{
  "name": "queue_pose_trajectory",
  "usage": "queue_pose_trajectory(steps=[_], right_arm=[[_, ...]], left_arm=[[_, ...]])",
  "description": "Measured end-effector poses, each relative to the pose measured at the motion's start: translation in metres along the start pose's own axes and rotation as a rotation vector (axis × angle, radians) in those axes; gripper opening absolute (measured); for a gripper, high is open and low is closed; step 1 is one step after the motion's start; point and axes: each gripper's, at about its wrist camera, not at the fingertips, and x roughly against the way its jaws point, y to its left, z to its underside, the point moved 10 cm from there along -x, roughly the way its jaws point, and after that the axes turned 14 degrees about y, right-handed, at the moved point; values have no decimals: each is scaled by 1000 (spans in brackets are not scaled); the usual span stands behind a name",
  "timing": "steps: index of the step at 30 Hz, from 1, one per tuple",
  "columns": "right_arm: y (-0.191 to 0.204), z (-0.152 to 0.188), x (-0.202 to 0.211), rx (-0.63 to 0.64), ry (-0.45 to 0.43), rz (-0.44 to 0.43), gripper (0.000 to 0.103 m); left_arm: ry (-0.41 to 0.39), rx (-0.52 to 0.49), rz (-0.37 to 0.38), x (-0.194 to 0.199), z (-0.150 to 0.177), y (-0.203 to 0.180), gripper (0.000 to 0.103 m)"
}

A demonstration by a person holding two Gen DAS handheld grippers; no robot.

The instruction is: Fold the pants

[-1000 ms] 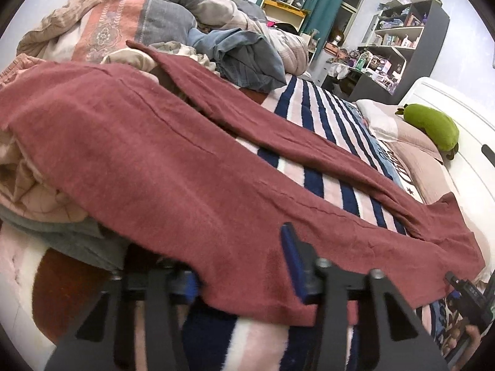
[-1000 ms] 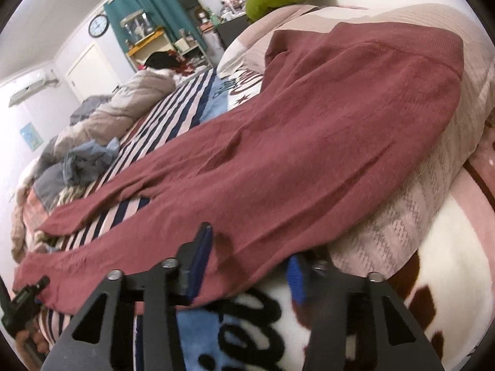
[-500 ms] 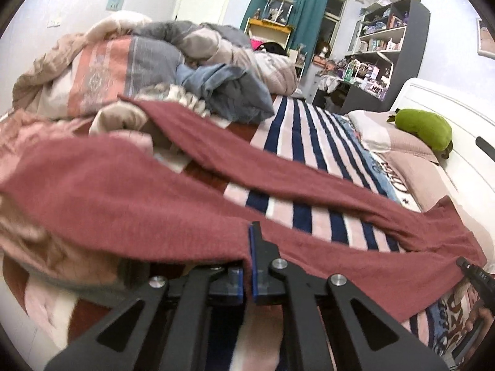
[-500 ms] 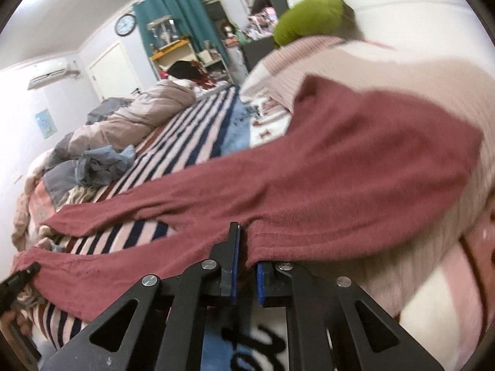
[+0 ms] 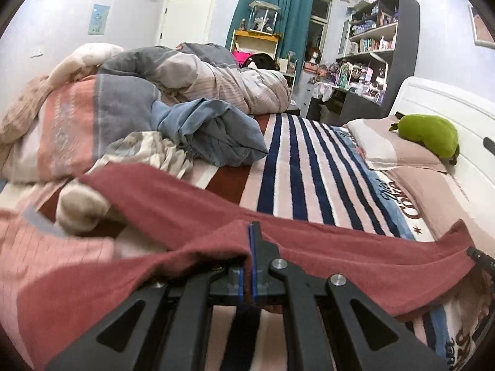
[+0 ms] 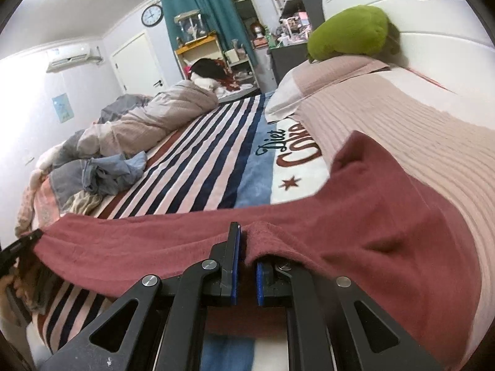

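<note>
The dark red pants (image 5: 355,256) lie stretched across the near edge of the striped bed. My left gripper (image 5: 249,247) is shut on the near edge of the pants and holds it lifted, the cloth draping over its left finger. My right gripper (image 6: 244,244) is shut on the pants (image 6: 371,225) near the waist end, the cloth bunched over its right finger. Each gripper shows at the far edge of the other's view: the right gripper's tip (image 5: 481,259) in the left wrist view, the left gripper's tip (image 6: 18,245) in the right wrist view.
A striped blanket (image 5: 297,167) covers the bed. Rumpled quilts and a blue garment (image 5: 213,133) pile at the left. A pink pillow (image 6: 386,114) with a green plush toy (image 6: 349,31) lies by the white headboard. Shelves (image 5: 377,46) stand behind.
Both grippers closed on the near edge of the pants and lifted it. The cloth that filled the views now hangs as a narrow band between the grippers.
</note>
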Motion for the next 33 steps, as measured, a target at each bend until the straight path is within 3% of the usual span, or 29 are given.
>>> queue_pose_trajectory(steps=[8,15,17,19,22,24,25,28,33], right_arm=[[-2,-41,-51,63,70,46,3],[-11,-42,-99,83,168,88,3],[-12,-39,-107,92,193,100,3],[-12,-37,-111,96,214,100,12],[-7,-32,-110,115,248,77,37],[-1,-29,-103,133,250,73,42],[2,-27,-97,146,245,80,43],[11,-21,-76,172,231,75,52],[23,-9,-50,189,221,62,54]], left_arm=[[102,-60,-55,-69,-28,-4,1],[241,-115,-80,-129,-26,-2,4],[274,-134,-92,-137,-23,-3,18],[298,-142,-69,-139,-20,-3,55],[296,-151,-38,-124,-20,-7,58],[290,-182,-32,-104,-22,-9,62],[289,-191,-32,-97,-22,-10,69],[267,-231,-82,-63,-21,-2,76],[320,-285,-170,-40,6,15,79]])
